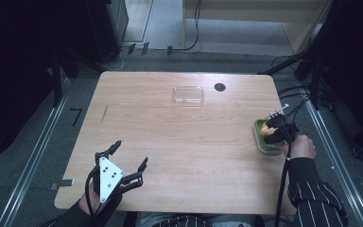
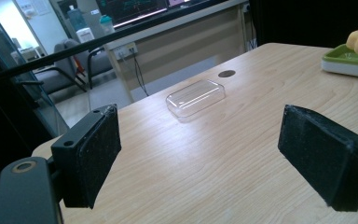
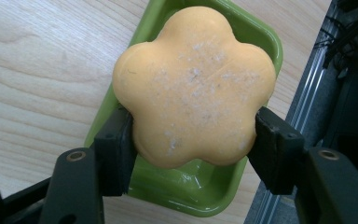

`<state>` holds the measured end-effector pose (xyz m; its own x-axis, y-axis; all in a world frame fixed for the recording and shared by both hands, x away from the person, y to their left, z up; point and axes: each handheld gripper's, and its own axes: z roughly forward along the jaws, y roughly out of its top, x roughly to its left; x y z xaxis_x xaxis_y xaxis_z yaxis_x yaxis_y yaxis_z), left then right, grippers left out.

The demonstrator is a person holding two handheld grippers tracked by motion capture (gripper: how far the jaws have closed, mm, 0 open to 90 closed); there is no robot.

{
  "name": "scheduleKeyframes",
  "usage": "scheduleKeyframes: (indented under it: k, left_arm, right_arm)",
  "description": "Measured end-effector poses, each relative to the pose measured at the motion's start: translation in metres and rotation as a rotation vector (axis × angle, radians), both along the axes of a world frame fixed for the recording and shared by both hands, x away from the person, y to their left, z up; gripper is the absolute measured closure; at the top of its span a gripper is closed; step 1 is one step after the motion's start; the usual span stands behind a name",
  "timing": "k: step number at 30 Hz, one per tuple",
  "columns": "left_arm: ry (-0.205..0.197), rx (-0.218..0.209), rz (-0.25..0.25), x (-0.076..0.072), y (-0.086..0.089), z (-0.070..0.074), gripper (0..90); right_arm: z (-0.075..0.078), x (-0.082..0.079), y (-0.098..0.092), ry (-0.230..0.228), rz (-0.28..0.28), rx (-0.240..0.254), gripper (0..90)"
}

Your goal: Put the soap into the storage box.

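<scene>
At the lower left of the high view the left gripper (image 1: 128, 157) hovers over the near edge of the table (image 1: 179, 142), jaws spread wide with nothing between them; in the left gripper view its two black pads (image 2: 95, 154) frame bare wood. It looks parked there to keep out of the way while the other hand works.

Toward the upper middle of the high view lies a clear plastic lid (image 1: 188, 94), flat on the table, well apart from both grippers, with a small dark round hole (image 1: 220, 87) in the tabletop just to its right. The lid probably belongs to the dish and waits to be fitted.

At the right edge of the high view the right gripper (image 1: 270, 131) is closed on an orange flower-shaped soap (image 3: 193, 86), its pads pressing the soap's two sides. The soap hangs directly over the green soap dish (image 3: 254, 37), apparently so it can sit inside; whether it touches the dish floor I cannot tell. The dish stands close to the table's right edge, with cables beyond. Nothing blocks the way between dish and lid.
</scene>
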<state>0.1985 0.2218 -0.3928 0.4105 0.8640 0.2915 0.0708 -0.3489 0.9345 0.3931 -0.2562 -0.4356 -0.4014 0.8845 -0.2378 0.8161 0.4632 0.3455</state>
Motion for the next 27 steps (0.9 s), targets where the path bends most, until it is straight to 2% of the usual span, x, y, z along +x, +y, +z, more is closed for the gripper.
scheduleKeyframes:
  k: [11, 27]
  left_arm:
    - [0.000, -0.002, 0.001, 0.000, 0.000, 0.000, 13.5]
    - [0.000, -0.001, 0.001, 0.000, 0.000, 0.000, 13.5]
  right_arm:
    - [-0.008, 0.009, -0.004, 0.043, -0.034, 0.014, 40.1]
    - [-0.012, 0.014, -0.003, 0.064, -0.055, 0.020, 40.0]
